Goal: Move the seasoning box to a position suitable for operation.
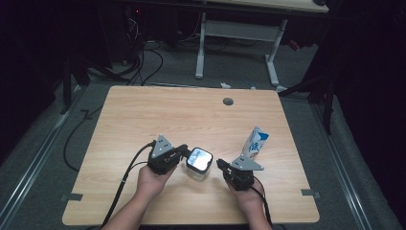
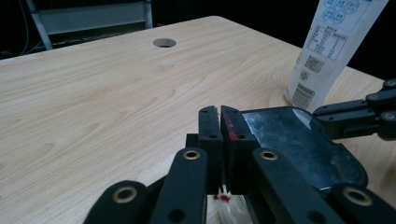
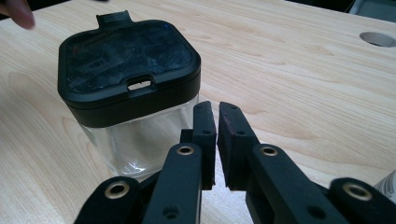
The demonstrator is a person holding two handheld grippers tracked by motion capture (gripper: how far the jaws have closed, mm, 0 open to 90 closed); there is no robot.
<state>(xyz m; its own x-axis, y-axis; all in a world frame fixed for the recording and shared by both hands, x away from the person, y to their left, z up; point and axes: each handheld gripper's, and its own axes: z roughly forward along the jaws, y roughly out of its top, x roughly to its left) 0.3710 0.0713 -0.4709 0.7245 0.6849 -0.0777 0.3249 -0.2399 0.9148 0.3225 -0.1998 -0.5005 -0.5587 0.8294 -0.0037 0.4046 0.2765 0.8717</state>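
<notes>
Overhead light falls on the pale tabletop (image 1: 143,120) while the surrounding room sinks into near-black. Glare whitens the jar lid (image 1: 199,158) in the high view. Both claw cameras render near linkages soft at 6 o'clock; shadows stay faint.

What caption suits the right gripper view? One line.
Shut right gripper beside a clear jar with black lid on the wooden table.

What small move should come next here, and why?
Probably open the right gripper and ease it toward the jar. Both grippers are shut on nothing, the black lid is on the jar, and the left gripper sits beside the lid.
</notes>
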